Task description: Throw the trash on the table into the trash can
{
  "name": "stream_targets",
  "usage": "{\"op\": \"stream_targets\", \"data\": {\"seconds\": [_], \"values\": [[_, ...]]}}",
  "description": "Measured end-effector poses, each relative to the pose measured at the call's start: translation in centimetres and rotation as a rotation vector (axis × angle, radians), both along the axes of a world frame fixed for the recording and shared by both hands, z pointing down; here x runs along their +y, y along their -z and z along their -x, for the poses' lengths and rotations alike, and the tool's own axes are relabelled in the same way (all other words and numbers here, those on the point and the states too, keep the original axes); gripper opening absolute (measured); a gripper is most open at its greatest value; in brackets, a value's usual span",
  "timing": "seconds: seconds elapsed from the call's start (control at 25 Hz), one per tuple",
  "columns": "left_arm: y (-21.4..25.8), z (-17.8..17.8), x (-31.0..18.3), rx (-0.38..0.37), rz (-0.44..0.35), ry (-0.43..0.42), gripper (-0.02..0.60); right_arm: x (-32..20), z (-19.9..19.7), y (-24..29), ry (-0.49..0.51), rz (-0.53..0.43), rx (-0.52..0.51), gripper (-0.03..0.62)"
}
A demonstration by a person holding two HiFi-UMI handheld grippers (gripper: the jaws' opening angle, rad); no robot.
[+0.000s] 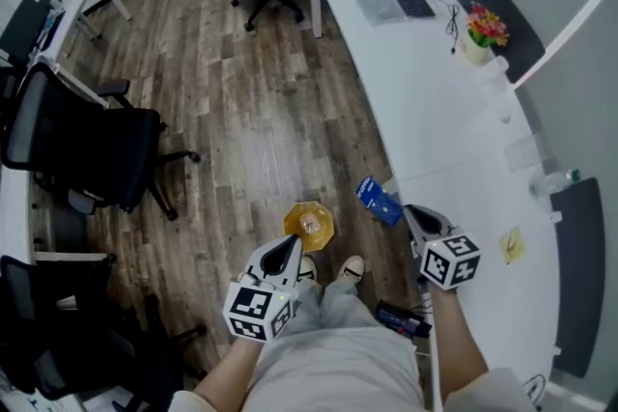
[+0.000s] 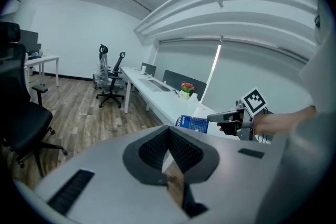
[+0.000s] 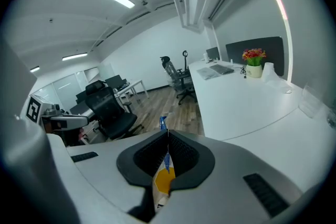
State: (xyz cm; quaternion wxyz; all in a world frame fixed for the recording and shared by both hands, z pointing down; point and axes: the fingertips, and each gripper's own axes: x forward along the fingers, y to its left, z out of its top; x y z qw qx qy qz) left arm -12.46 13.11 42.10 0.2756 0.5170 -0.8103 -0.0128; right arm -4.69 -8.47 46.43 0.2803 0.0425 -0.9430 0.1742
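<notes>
Head view: right gripper [image 1: 411,213] is clamped on a blue packet [image 1: 379,201]. The packet juts out ahead of its fingertips, over the floor, just off the edge of the white table [image 1: 435,130]. Left gripper [image 1: 290,248] has its jaws together. The trash can [image 1: 291,225], yellow-lined, stands on the floor just ahead of the left fingertips.

Left gripper view: pads meet at the tips, with nothing I can make out between them. The packet sits ahead and to the right of these fingers.

Right gripper view: pads pinch the packet edge-on. Its blue corner pokes past the tips; an orange-and-white part lies behind them. The table runs ahead-right.
</notes>
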Motion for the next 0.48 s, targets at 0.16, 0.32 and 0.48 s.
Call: {"op": "stream_targets", "data": {"seconds": [0.16,0.32,0.48], "values": [[-0.1,1.3,2.8,-0.010,0.007,0.057,0.000,2.8,2.3,-0.3,0.060,0.009,0.003,0.034],[-0.2,2.3,4.8,-0.011,0.005,0.101,0.000,4.7,4.1,-0.5,0.105,0.013,0.004,0.034],[-0.3,3.0,6.7,-0.009,0.007,0.142,0.000,6.5,5.5,-1.2,0.150,0.019,0.016,0.034]]}}
